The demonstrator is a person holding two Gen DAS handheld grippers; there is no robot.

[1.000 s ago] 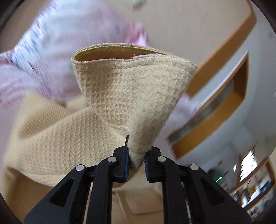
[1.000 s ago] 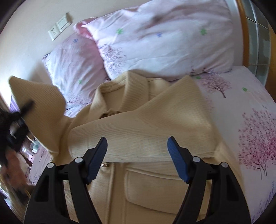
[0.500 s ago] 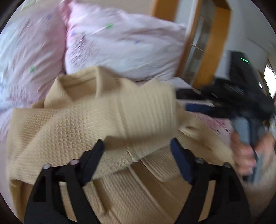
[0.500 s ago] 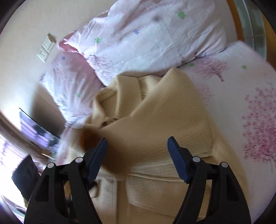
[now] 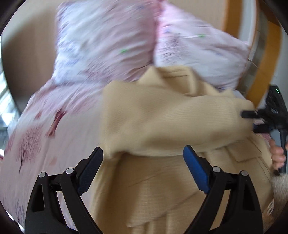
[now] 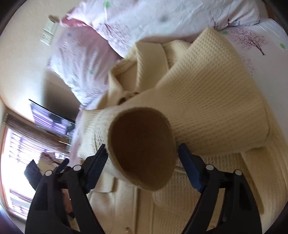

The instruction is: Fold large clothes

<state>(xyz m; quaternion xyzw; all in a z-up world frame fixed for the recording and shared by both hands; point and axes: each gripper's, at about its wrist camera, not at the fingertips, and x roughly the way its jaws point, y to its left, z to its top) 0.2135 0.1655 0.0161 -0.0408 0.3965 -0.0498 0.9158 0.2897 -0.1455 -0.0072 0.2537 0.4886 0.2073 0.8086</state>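
Pink flowered bed (image 5: 41,144) holds the cream jacket (image 5: 162,180), sleeves crossed on its chest. Left gripper (image 5: 143,171) jaws are opening, empty. Right gripper (image 6: 142,167) jaws are closing around a sleeve cuff (image 6: 142,149), not pinching. A missed cuff could flop off.

Bedroom in a home. Bed (image 6: 270,59) with a white sheet printed in pink blossom trees; two matching pillows (image 6: 162,16) stand at its head against a cream wall. Wall switch plate (image 6: 48,30), wood-framed window (image 6: 16,158).
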